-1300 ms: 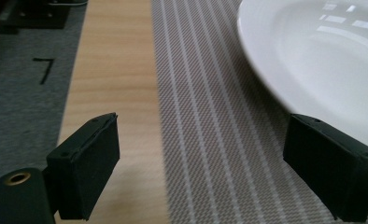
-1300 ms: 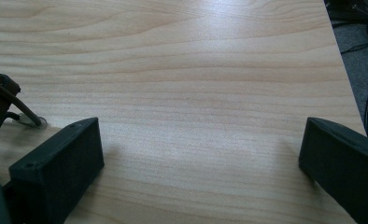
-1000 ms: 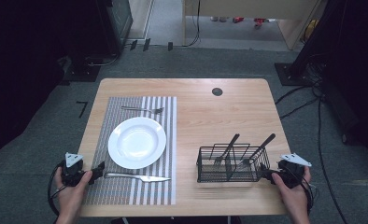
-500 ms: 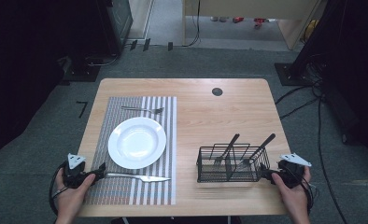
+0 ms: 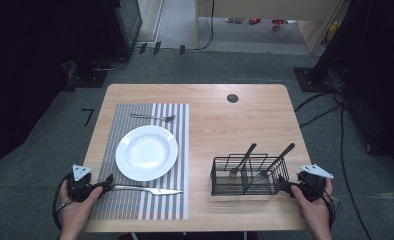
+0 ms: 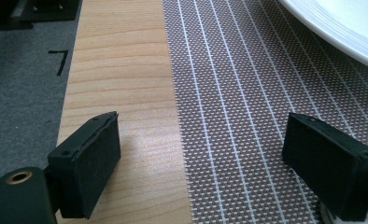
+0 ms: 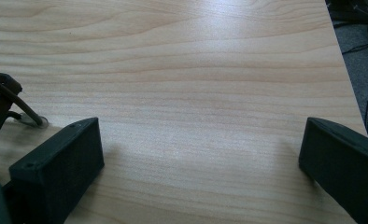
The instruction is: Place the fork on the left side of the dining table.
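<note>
A white plate [image 5: 146, 152] sits on a striped placemat [image 5: 135, 200] on the left half of a wooden table [image 5: 235, 120], and everything else is easiest placed from that plate. Beyond it, on the mat's far part, lies a fork [image 5: 152, 118]; on its near side, still on the mat, lies a knife [image 5: 145, 189] with its blade pointing away from the left edge. Well to the plate's right and a little nearer the person stands a black wire caddy [image 5: 247, 176] with a fork and another dark-handled utensil leaning out of it. The left gripper [image 5: 106, 181], held in the person's left hand [image 5: 77, 205], rests at the near-left corner, just at the knife's handle end — in the left gripper view [image 6: 201, 163] its jaws stand wide apart over the mat's edge and bare wood, gripping nothing, with the plate's rim [image 6: 341, 28] at the upper right. The right gripper [image 5: 288, 187], in the right hand [image 5: 312, 205], sits just beside the caddy's right end; its own view [image 7: 201, 163] shows the jaws spread apart over bare wood, the caddy's wire corner [image 7: 0, 102] at the left edge.
</note>
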{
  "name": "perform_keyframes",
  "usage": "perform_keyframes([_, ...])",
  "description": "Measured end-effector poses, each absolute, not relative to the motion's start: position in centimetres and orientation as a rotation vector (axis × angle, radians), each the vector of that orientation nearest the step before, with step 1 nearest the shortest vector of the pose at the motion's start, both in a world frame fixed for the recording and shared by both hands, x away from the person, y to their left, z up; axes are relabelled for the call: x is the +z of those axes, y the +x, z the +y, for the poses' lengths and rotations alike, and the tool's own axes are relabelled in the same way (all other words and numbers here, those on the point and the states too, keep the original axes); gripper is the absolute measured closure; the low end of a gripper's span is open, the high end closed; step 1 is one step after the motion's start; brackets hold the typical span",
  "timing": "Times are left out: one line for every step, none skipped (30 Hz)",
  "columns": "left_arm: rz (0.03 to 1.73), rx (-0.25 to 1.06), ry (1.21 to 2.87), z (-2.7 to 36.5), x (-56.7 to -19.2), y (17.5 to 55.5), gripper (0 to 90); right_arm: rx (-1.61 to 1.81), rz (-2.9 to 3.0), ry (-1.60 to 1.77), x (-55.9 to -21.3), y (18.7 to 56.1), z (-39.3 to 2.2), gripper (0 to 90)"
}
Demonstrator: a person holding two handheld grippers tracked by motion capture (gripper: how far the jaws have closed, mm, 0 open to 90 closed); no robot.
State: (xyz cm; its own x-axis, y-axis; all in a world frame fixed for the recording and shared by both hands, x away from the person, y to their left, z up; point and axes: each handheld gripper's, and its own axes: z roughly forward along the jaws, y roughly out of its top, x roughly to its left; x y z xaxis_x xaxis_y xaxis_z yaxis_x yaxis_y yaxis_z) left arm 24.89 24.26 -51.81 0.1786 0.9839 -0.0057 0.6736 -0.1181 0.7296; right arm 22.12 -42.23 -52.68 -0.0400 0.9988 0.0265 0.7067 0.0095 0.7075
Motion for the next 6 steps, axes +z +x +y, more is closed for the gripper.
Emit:
perform_keyframes([1.557, 0.668, 1.862, 24.3, -51.8, 24.9, 11.8, 0.773, 1.798, 1.746, -52.7, 22.1, -42.2, 0.0])
perform_keyframes([1.559, 0.666, 1.866, 24.3, -51.8, 24.9, 11.9, 0.772, 1.798, 1.746, -52.7, 22.1, -42.2, 0.0])
perform_keyframes([1.571, 0.661, 1.865, 24.3, -51.7, 24.9, 12.1, 0.772, 1.798, 1.746, -52.7, 22.1, -42.2, 0.0])
perform_keyframes([1.595, 0.654, 1.864, 24.3, -51.5, 25.0, 12.1, 0.772, 1.798, 1.746, -52.7, 22.1, -42.2, 0.0])
perform_keyframes([1.615, 0.660, 1.856, 24.3, -51.3, 25.1, 13.5, 0.773, 1.798, 1.746, -52.7, 22.1, -42.2, 0.0])
perform_keyframes([1.614, 0.667, 1.843, 24.4, -50.8, 25.2, 14.1, 0.773, 1.798, 1.746, -52.7, 22.1, -42.2, 0.0])
